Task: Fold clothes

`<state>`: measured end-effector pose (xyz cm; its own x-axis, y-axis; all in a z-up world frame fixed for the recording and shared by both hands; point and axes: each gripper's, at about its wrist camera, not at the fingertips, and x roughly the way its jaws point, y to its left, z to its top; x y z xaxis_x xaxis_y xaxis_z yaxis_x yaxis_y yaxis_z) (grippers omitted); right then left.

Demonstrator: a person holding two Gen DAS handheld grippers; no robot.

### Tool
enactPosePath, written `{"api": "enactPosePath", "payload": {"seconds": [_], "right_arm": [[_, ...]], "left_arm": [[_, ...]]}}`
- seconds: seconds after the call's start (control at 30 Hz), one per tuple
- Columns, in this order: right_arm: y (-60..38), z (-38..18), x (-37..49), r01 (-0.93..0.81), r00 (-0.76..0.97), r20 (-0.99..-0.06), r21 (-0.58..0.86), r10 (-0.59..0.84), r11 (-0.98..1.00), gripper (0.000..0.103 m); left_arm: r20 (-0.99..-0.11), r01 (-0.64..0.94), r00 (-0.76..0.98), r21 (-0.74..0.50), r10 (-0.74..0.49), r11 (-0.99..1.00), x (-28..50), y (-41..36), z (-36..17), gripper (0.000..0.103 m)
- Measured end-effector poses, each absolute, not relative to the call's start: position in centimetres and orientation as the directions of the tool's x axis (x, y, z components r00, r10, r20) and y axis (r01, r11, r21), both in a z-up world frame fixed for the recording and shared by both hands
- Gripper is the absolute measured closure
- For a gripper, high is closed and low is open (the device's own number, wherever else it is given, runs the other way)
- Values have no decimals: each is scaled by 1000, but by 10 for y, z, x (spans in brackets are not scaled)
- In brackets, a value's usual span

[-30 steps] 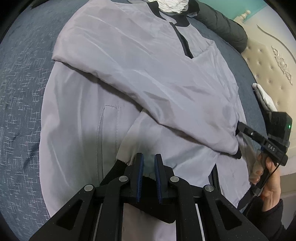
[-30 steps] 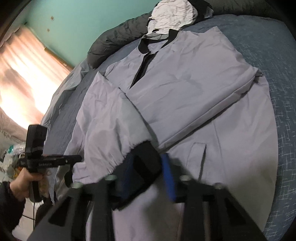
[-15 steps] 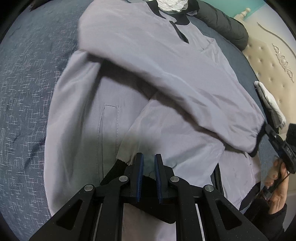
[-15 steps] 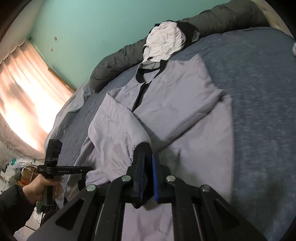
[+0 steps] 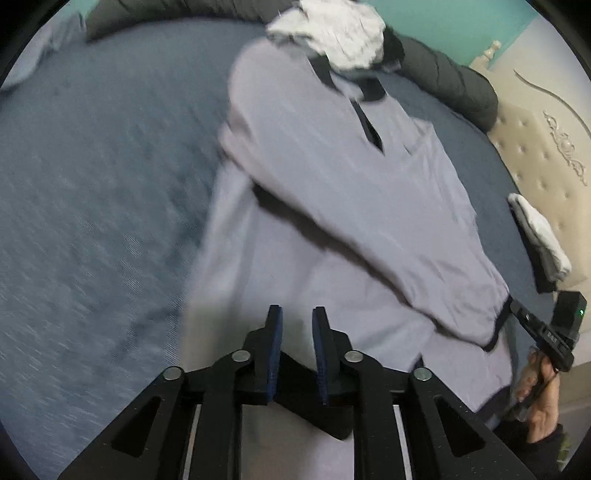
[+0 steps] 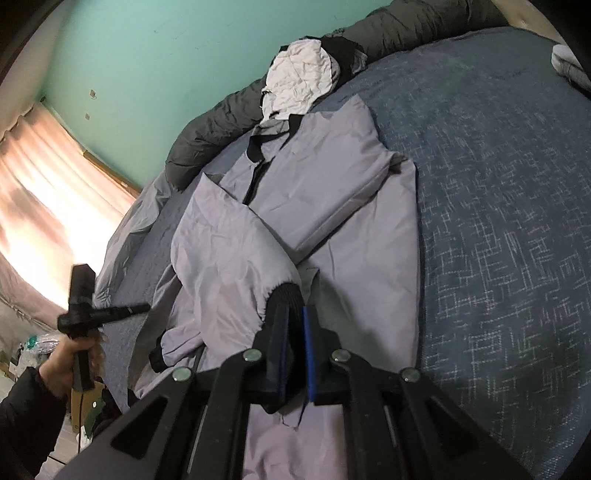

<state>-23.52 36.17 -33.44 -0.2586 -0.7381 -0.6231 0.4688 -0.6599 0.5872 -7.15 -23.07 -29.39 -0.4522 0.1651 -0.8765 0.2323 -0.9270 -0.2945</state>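
We saw the left gripper [image 5: 297, 317] above the lower part of the jacket [image 5: 332, 206], its jaws opening with nothing between the blue pads; the grey cloth lay beneath them, not pinched. The jacket was spread flat on the bed [image 5: 92, 184], stretching away from that gripper toward its black collar [image 5: 364, 92] and the white hood [image 5: 332, 33] at the far end. One sleeve [image 5: 388, 236] was folded across the chest, running from the far left down to the near right of the gripper, where its black cuff [image 5: 498, 332] met the right gripper [image 5: 517, 312]. Any marking on that gripper's side was too blurred to read.

From the right wrist, we saw the right gripper [image 6: 295, 314] closed on the black cuff [image 6: 286, 295], the sleeve [image 6: 229, 258] bunched just ahead and to its left. The jacket body [image 6: 351, 206] lay ahead and to the right of it on the bed [image 6: 498, 184]. To the near left, a hand [image 6: 72, 358] held the left gripper [image 6: 142, 308], blurred. A dark quilt [image 6: 207, 136] lay rolled beyond the hood [image 6: 299, 85], and folded pale cloth [image 5: 539, 236] sat on the bed far to the right of the left gripper. We could read no brand or label anywhere on the jacket.
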Motion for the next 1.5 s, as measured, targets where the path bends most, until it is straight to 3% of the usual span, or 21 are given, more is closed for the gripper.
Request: {"api": "enactPosePath", "payload": {"seconds": [0.27, 0.63, 0.97, 1.2, 1.5], "right_arm": [[371, -336, -236, 445, -276, -636, 580, -720, -683, 96], [378, -337, -240, 426, -292, -642, 576, -708, -698, 96], [375, -344, -241, 421, -274, -659, 573, -701, -703, 95], [373, -344, -239, 425, -269, -661, 570, -700, -703, 95], [370, -344, -237, 428, -269, -669, 561, -693, -708, 95]], "left_arm": [[-901, 280, -429, -195, 60, -940, -112, -251, -301, 76], [-887, 229, -457, -186, 63, -955, -181, -224, -337, 76], [-886, 162, -457, 5, -79, -987, -235, -209, -354, 76], [-858, 189, -493, 57, -145, -980, -235, -212, -353, 76], [-849, 121, -525, -16, -50, -993, -239, -201, -350, 76]]}}
